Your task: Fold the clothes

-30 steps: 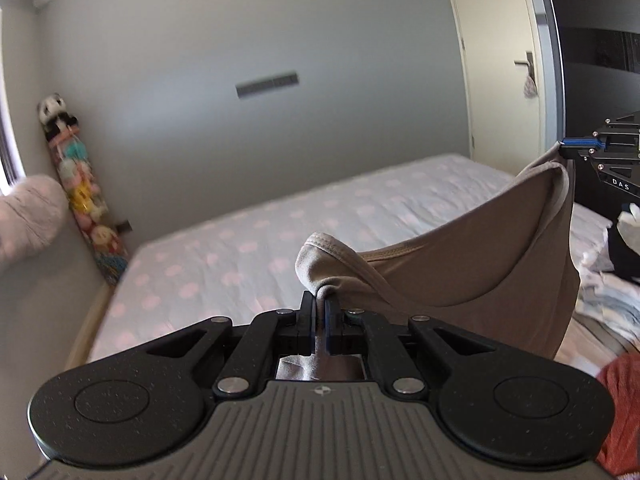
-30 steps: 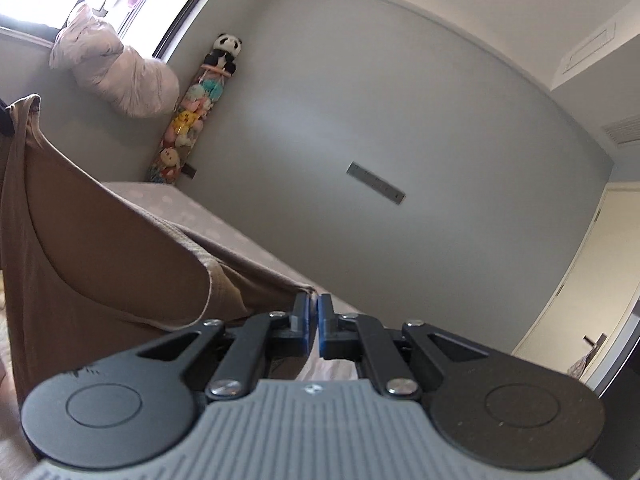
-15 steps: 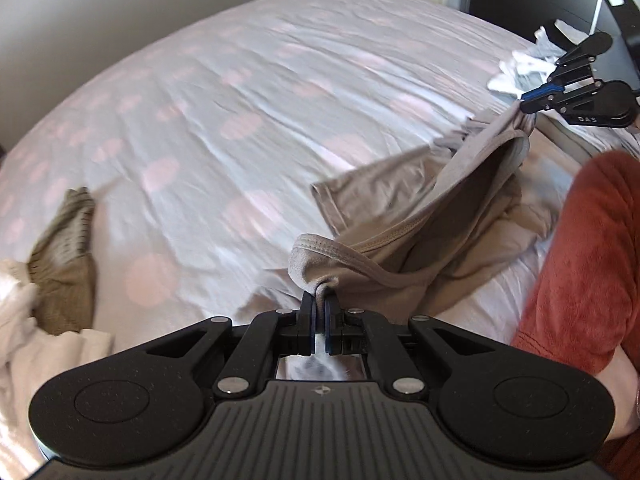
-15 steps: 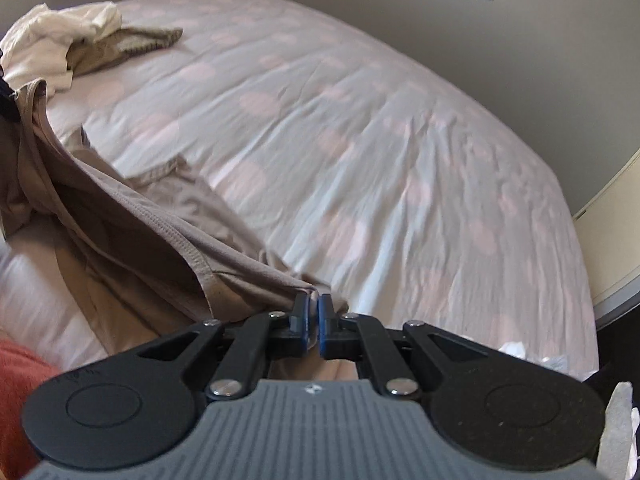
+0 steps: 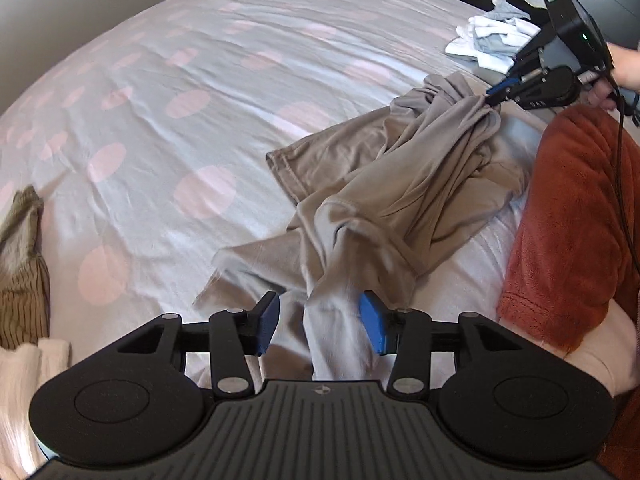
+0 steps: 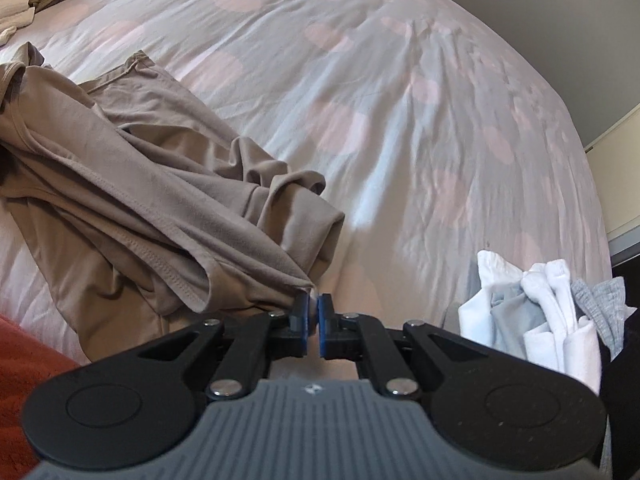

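A taupe top (image 5: pixel 400 184) lies crumpled on the pink-dotted bedsheet (image 5: pixel 168 92), near the bed's front edge. My left gripper (image 5: pixel 322 322) is open, and a strip of the top's fabric runs loosely between its blue pads. In the left wrist view my right gripper (image 5: pixel 493 98) pinches the top's far end at upper right. In the right wrist view the right gripper (image 6: pixel 314 312) is shut on a corner of the taupe top (image 6: pixel 132 184), which spreads away to the left.
A pile of white and grey clothes (image 6: pixel 544 308) lies right of the right gripper, also seen as the white pile (image 5: pixel 488 40). An olive striped garment (image 5: pixel 22 276) and a cream one sit at the left edge. A rust-red fleece sleeve (image 5: pixel 572 220) is at right.
Both grippers have swung down from the raised position to the bed, laying the top on the sheet. The left gripper has opened and released the top; the right still holds its corner.
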### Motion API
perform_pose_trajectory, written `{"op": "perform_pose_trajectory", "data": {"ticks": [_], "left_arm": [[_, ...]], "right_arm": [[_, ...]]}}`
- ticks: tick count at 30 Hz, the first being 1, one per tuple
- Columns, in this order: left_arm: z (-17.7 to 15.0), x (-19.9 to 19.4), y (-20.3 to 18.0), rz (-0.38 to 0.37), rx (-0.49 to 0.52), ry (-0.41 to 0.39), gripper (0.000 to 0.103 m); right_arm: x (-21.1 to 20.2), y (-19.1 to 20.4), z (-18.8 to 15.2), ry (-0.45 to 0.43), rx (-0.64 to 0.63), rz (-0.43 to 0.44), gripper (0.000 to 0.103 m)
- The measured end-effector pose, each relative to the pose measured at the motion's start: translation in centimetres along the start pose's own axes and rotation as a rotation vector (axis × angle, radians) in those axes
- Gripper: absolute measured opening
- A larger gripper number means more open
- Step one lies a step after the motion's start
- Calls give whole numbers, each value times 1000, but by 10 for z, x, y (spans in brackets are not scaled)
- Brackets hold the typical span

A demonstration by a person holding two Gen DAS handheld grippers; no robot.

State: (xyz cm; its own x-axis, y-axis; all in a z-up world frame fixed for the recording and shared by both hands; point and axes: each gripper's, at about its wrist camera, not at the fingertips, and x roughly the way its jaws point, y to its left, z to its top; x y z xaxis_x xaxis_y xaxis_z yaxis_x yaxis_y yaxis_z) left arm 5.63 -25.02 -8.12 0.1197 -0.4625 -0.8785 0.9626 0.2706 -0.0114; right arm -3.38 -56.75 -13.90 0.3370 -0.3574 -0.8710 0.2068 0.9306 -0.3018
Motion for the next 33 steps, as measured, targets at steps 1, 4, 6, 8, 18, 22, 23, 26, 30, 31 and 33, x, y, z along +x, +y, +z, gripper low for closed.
{"op": "perform_pose_trajectory", "data": {"ticks": [1, 4, 6, 8, 18, 22, 23, 26, 30, 31, 33], "left_arm": [[-1, 2, 5, -18, -33, 5, 43], [-2, 12, 16, -57, -106, 44, 43], [-2, 23, 19, -73, -140, 79, 43], [-2, 31, 16, -92, -142, 96, 40], [9, -15, -7, 177, 93, 46, 4], [11, -40, 5, 250, 114, -24, 2], [8, -37, 3, 242, 133, -17, 2], [-4, -18, -10, 205, 213, 33, 2], [-20, 5, -27, 93, 261, 97, 3], [-21, 8, -32, 70, 281, 110, 4], [-23, 13, -41, 61, 335, 136, 6]], "right_arm": [[0, 0, 0, 0, 0, 0, 6], [0, 0, 0, -4, 2, -2, 6], [-1, 0, 2, -7, 4, -2, 6], [-3, 0, 2, -9, 7, -1, 6], [-12, 1, 3, -34, 40, 30, 6], [-16, 2, 3, -44, 54, 42, 6], [-17, 2, 3, -47, 57, 45, 6], [-14, 8, 3, -40, 39, 43, 6], [-12, 10, 1, -32, 36, 36, 6], [-11, 9, 1, -32, 45, 38, 6], [-10, 7, 0, -27, 60, 43, 6]]}}
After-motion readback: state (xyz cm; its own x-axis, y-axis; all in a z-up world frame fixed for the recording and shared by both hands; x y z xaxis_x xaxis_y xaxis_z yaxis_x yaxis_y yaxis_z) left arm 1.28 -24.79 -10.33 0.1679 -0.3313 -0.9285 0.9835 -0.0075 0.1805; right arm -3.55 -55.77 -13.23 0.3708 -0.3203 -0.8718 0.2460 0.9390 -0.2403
